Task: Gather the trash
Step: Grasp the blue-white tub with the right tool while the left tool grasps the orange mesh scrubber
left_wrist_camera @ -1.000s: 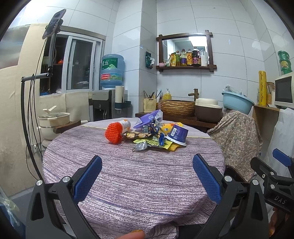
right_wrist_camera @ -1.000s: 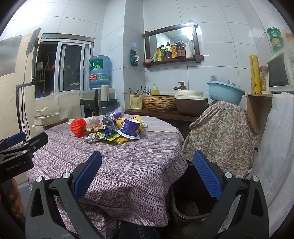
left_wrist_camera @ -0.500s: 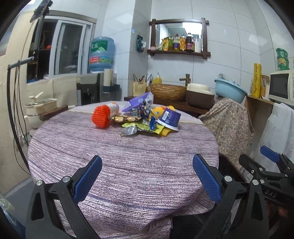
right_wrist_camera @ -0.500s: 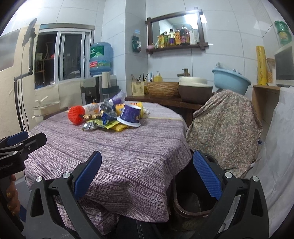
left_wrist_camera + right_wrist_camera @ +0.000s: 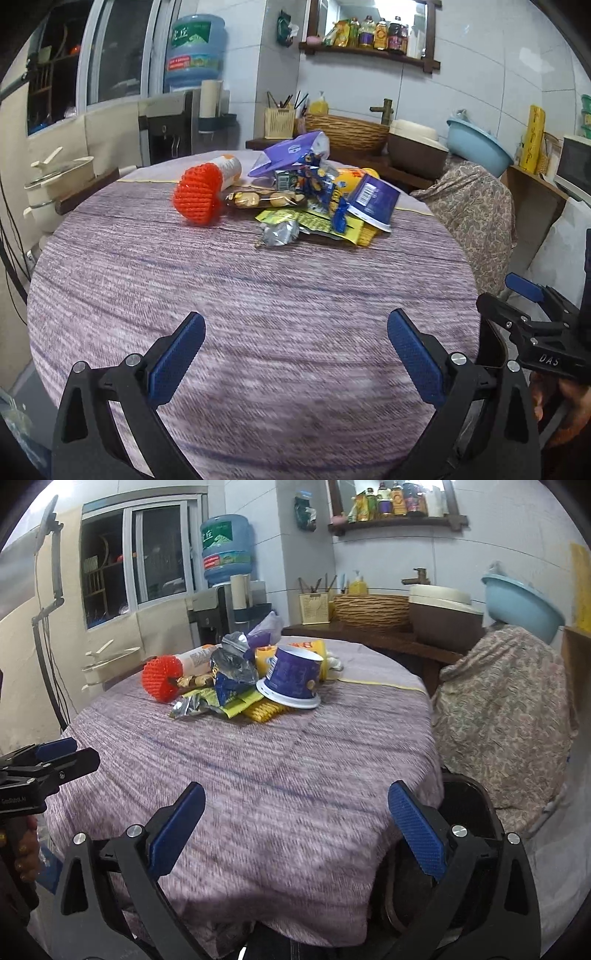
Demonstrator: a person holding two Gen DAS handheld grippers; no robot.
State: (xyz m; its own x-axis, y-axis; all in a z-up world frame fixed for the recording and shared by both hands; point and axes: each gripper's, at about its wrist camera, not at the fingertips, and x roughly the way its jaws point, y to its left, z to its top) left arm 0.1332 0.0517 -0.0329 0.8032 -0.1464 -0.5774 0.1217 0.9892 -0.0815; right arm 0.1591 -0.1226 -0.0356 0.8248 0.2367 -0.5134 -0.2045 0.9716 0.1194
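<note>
Trash pile (image 5: 314, 199), far side of tabletop (image 5: 258, 295): light, crinkly wrappers, slippery; pinch by a loose edge. Left gripper (image 5: 295, 354) and right gripper (image 5: 295, 830): fingers spread wide, holding nothing.

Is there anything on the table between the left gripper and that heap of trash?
No. In the left wrist view only bare purple tablecloth lies between the open left gripper and the trash pile.

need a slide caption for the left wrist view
Open left gripper over the purple tablecloth, facing a trash pile with a tipped purple cup.
</note>
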